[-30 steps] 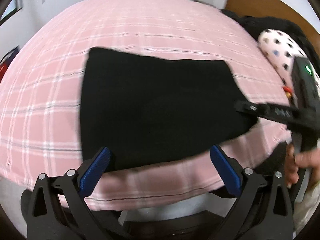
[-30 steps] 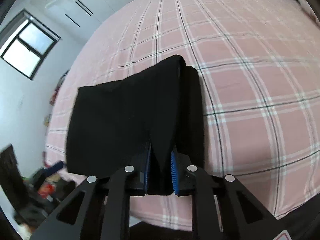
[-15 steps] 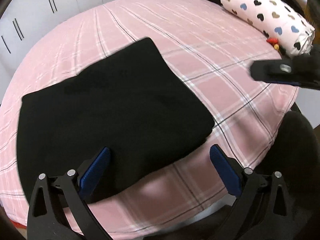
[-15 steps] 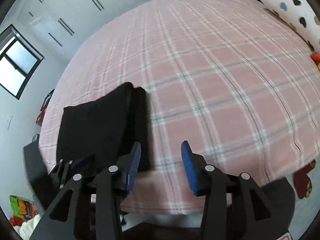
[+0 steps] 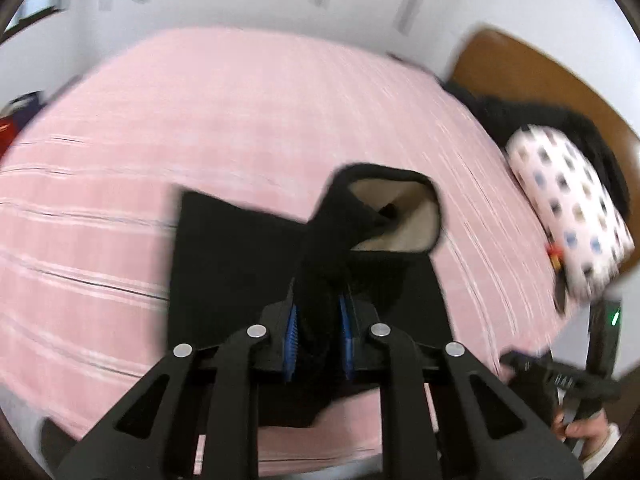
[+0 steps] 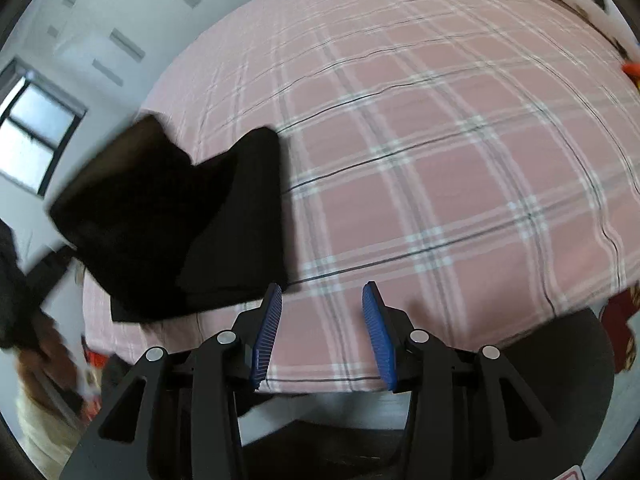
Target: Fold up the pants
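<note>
Left gripper [image 5: 318,334]: I see its jaws closing on a raised fold of the black pants [image 5: 240,280], near the pink plaid bed's [image 5: 200,120] edge. Right gripper [image 6: 322,336], beside the pants, is opening on nothing.

Both fisheye views look steeply down along their own gripper's fingers – the left close over the folded black fabric pants [image 5: 240,280], the right beside them [image 6: 224,216] – sharing the pink plaid bedsheet [image 5: 240,120] [image 6: 440,160].
</note>
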### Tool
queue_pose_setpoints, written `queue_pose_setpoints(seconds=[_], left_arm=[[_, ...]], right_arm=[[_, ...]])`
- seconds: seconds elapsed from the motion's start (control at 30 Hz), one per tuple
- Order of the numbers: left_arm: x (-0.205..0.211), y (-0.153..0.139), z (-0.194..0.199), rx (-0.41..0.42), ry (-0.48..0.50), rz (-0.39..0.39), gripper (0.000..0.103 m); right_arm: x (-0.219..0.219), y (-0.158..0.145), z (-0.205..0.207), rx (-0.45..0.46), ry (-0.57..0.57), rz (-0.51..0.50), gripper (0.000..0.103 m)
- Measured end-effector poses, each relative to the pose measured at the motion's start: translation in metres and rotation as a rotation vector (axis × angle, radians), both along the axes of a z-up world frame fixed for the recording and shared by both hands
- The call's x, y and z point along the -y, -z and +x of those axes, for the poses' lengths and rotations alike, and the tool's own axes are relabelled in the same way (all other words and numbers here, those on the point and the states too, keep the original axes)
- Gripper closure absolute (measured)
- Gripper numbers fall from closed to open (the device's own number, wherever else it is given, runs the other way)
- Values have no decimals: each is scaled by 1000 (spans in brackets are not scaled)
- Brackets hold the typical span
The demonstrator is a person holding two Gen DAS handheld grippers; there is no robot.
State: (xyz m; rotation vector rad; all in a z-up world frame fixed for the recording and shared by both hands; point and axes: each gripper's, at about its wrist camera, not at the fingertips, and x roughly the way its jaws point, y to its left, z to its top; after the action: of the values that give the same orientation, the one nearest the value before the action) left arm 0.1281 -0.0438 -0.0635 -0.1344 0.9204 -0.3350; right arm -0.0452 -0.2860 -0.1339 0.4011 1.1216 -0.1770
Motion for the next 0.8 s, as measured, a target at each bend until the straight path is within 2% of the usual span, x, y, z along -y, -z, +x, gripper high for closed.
queue_pose_setpoints(seconds=[0.07, 0.13, 0.2, 0.3, 0.4, 0.47, 0.53, 0.63, 0.73, 0.8], left_arm=[[-40, -22, 4, 33, -86, 19, 87], [-89, -39, 4, 59, -194, 69, 87], [-127, -44, 3, 62, -279, 101, 87], [-185, -28, 2, 16, -403, 147, 87], [-224, -3, 1, -37, -467, 189, 87], [-249, 15, 1, -83, -514, 171, 87], [-269, 31, -2, -121, -555, 119, 87], [-278, 40, -3, -131, -562, 98, 87], [-281, 48, -1, -136, -563, 90, 87], [-282, 50, 0, -142, -561, 80, 87]], right_arm=[[-11, 2, 14, -11, -38, -26, 44], [-23, 6, 32, -16, -79, -47, 43], [-32, 11, 51, -33, -91, -80, 43], [-49, 9, 70, -11, -96, -103, 43], [-89, 9, 88, -6, -206, -118, 43], [-126, 13, 97, -13, -320, -155, 43], [-174, 24, 109, -27, -460, -217, 43], [-231, 44, 123, -58, -609, -253, 41], [-272, 68, 139, -71, -721, -294, 39], [-289, 84, 147, -88, -756, -328, 39]])
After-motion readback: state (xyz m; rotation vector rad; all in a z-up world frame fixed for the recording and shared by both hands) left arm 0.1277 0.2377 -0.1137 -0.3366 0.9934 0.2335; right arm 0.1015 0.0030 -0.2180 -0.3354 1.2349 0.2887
